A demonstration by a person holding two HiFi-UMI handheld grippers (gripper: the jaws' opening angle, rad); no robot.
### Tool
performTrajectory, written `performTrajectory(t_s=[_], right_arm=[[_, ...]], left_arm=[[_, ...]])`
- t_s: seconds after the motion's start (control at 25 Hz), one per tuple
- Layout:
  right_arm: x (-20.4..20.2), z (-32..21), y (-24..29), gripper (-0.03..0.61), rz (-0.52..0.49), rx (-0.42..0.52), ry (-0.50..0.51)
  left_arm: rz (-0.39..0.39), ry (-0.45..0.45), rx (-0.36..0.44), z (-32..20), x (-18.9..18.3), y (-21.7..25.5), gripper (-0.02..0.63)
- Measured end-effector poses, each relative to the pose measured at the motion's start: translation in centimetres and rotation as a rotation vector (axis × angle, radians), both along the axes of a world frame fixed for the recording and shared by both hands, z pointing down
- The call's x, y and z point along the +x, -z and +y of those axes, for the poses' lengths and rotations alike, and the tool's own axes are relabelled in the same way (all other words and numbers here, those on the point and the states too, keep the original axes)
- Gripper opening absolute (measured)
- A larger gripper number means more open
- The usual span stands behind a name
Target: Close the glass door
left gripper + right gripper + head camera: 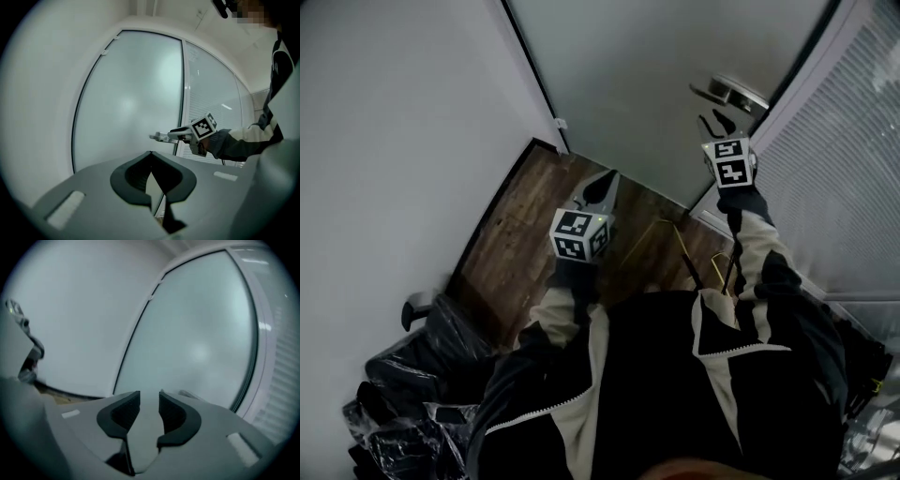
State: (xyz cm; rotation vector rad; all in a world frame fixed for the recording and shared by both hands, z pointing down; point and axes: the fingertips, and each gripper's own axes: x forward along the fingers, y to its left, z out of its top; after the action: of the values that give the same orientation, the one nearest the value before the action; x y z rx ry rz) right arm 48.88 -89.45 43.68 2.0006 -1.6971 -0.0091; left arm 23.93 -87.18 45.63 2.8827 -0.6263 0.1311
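The frosted glass door (656, 84) fills the top middle of the head view, with a metal lever handle (733, 92) near its right edge. My right gripper (719, 122) is just below that handle, its jaws apart with nothing between them. In the right gripper view the gripper (150, 397) faces the door (197, 333), and the handle (187, 393) shows just beyond the right jaw. My left gripper (605, 180) is held lower and to the left over the floor. Its jaw tips (150, 153) meet with nothing in them. The left gripper view shows the door (131, 103) and the handle (158, 137).
A white wall (394, 141) runs along the left. A panel with blinds (844, 187) stands to the right of the door. Dark wooden floor (525, 234) lies below. Black plastic bags (412, 394) are heaped at the lower left. A thin brass frame (675, 239) lies on the floor.
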Motion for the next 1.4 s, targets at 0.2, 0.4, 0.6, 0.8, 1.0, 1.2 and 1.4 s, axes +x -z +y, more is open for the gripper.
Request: performTrajectory(t_s=[0.2, 0.4, 0.6, 0.8, 1.0, 1.2, 1.4], right_arm=[[-9.5, 4.5, 1.0, 0.005, -0.402, 0.194, 0.009], [-17.7, 7.7, -1.6, 0.002, -0.436, 0.130, 0.045], [-20.2, 9.0, -2.6, 0.000, -0.383, 0.100, 0.012], [-22.4, 10.3, -1.2, 0.000, -0.350, 0.139, -0.010], [-24.4, 11.3, -0.8, 0.000, -0.321, 0.141, -0.017], [-26.2, 11.5, -0.9, 0.000, -0.311, 0.137, -0.014], [-26.4, 11.4, -0.6, 0.000, -0.310, 0.144, -0.021]], left_arm=[[0.015, -0.033, 0.015, -0.5, -2.3, 1.5, 0.005], [0.035, -0.056, 0.027, -0.2, -4.3, 2.2, 0.005], [0.037, -0.076, 0.036, 0.4, -5.6, 2.4, 0.005], [0.037, -0.099, 0.046, 1.4, -7.4, 2.5, 0.005], [0.039, -0.102, 0.052, 1.9, -9.5, 2.5, 0.005], [0.043, -0.102, 0.056, 2.0, -11.0, 2.6, 0.005], [0.043, -0.112, 0.055, 2.2, -11.1, 2.5, 0.005]])
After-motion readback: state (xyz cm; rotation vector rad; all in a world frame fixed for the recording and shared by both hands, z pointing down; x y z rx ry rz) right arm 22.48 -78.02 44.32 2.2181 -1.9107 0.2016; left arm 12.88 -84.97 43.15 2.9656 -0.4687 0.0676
